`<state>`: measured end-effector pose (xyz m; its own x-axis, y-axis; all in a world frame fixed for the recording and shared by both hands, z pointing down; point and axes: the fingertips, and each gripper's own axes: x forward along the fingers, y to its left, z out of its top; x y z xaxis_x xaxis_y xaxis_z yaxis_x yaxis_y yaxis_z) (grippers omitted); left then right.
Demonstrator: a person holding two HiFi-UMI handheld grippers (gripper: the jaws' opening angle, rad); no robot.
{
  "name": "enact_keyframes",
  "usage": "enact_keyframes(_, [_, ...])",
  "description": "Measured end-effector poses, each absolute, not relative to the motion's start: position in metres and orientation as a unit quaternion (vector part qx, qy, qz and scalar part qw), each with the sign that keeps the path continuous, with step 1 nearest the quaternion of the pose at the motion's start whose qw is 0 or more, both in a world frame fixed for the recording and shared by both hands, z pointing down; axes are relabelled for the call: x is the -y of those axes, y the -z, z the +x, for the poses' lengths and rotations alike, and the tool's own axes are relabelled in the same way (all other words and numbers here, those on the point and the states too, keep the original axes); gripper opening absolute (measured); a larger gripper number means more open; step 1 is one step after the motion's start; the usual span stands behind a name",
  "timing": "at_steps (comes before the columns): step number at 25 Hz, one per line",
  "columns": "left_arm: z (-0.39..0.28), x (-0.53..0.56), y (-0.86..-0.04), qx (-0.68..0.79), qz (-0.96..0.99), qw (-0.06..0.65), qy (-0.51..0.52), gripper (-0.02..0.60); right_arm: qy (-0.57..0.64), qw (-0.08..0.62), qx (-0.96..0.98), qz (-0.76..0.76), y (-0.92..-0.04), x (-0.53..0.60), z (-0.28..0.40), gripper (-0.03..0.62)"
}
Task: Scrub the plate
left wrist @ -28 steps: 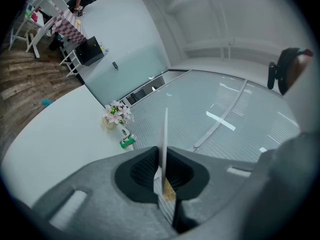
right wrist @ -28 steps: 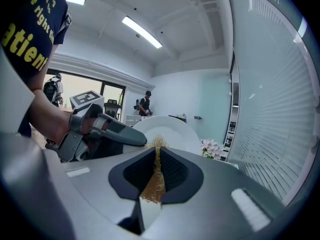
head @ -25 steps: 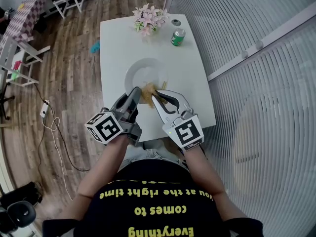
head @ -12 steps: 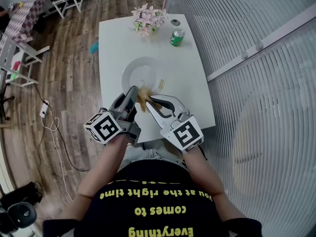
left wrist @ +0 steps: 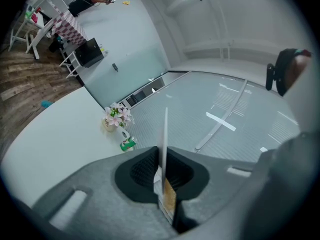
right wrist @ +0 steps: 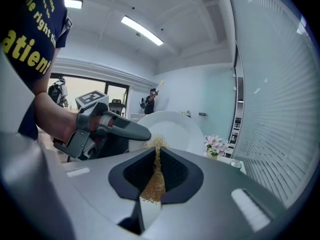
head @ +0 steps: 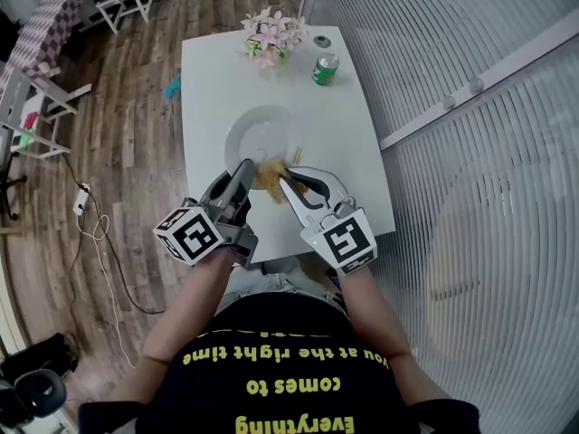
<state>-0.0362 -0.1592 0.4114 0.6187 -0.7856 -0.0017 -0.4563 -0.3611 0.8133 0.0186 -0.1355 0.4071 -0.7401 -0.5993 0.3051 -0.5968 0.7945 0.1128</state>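
White table [head: 210,80] | left tongs [left wrist: 162,178] clamp plate [head: 258,134] | right tongs [right wrist: 156,159] pinch scourer [right wrist: 152,183] | near rim hidden

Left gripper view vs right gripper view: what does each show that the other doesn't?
Left only: the plate edge-on, clamped between its own jaws. Right only: the plate's face, the left gripper on its rim, and the right gripper shut on the golden scrubber. Both: plate, flowers, white table.
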Motion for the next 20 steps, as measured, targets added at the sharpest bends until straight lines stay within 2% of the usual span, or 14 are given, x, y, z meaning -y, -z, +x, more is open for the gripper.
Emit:
enact_keyframes(12, [-0.037, 0.157, -0.407, 0.376, 0.805, 0.411, 0.203, 0.017, 0.012, 0.172, 0.902, 0.395, -0.402, 0.162, 0.075, 0.029])
enact_keyframes(20, [-0.044, 0.155, -0.406, 0.382, 0.804, 0.408, 0.205, 0.017, 0.010, 0.166, 0.917, 0.362, -0.406, 0.141, 0.054, 0.029])
